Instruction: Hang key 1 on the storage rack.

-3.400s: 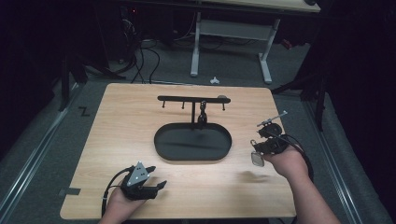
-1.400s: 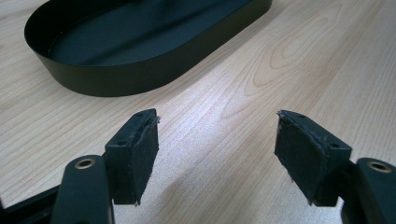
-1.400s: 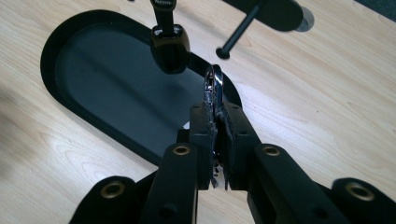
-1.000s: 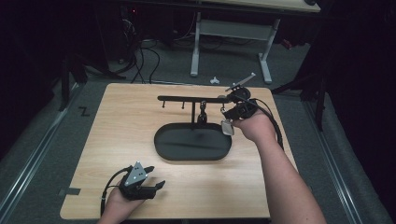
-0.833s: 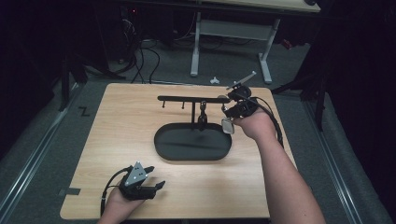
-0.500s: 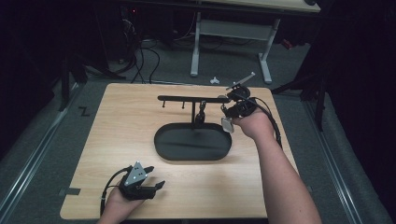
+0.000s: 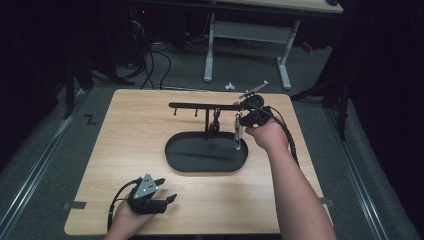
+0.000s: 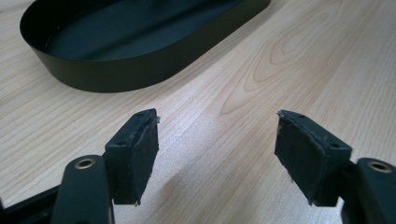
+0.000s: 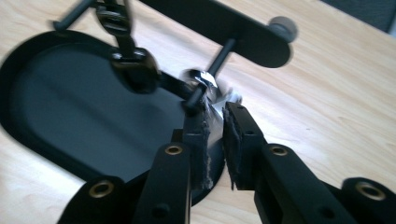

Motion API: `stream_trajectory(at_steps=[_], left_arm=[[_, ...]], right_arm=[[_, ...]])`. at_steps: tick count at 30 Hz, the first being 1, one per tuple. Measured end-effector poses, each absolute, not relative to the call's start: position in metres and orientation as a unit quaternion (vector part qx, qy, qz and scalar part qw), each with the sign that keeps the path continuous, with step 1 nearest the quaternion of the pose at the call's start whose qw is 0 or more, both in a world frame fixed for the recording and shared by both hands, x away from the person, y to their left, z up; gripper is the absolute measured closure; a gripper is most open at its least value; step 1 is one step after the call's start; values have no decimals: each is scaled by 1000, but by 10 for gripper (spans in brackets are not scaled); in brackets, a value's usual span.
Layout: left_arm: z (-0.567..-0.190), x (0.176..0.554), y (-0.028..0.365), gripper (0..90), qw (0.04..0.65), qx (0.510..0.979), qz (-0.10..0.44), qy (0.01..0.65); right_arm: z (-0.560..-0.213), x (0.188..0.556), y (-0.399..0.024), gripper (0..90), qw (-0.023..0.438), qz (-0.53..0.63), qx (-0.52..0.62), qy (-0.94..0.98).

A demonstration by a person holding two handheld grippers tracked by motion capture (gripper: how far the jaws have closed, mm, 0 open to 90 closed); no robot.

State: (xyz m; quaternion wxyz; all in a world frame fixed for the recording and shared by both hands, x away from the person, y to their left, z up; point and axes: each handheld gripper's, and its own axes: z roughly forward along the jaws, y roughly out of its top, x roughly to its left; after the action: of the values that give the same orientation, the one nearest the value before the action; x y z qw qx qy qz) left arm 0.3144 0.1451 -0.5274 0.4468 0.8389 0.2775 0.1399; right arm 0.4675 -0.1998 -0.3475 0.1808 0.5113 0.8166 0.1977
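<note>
A black T-shaped stand (image 7: 207,106) with pegs rises from a black oval tray (image 7: 175,150). A dark fob on a chain (image 7: 216,122) hangs from a middle peg. My right gripper (image 7: 239,120) is at the bar's right end, where a shiny silver piece (image 7: 238,137) hangs down by a peg. In the right gripper view the jaws (image 9: 215,112) have just been opening; a narrow gap shows between the pads, with the silver piece (image 9: 205,80) still between them, looped at the peg (image 9: 219,51). My left gripper (image 7: 165,192) rests open on the table's front left, nothing between its pads (image 8: 140,154).
The wooden table (image 7: 130,135) has bare room on both sides of the tray (image 8: 140,70). The fob (image 9: 135,67) hangs just left of my right jaws. Beyond the far edge stand a desk frame (image 7: 245,35) and floor cables (image 7: 150,65).
My right hand came from beside the tray's right end up to the bar's right end with the silver piece, then nearly held still. Left gripper unmoved.
</note>
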Motion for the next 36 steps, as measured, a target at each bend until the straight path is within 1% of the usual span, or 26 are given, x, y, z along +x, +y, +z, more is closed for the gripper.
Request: stream_trajectory(at_steps=[7,17,24,31,36], left_arm=[[-528,315,145,307,448,838,141,278],[-528,315,144,307,448,838,141,277],[-528,315,140,306,443,843,139,272],[-529,316,139,305,440,844,138,272],[-530,315,138,304,440,844,137,274]], right_arm=[[-350,467,-202,757,176,203,520,811],[-362,456,-203,688,163,201,516,816],[-368,439,-207,625,162,208,517,814],[-377,416,-216,515,162,229,520,807],[-388,400,-226,476,160,242,522,802]])
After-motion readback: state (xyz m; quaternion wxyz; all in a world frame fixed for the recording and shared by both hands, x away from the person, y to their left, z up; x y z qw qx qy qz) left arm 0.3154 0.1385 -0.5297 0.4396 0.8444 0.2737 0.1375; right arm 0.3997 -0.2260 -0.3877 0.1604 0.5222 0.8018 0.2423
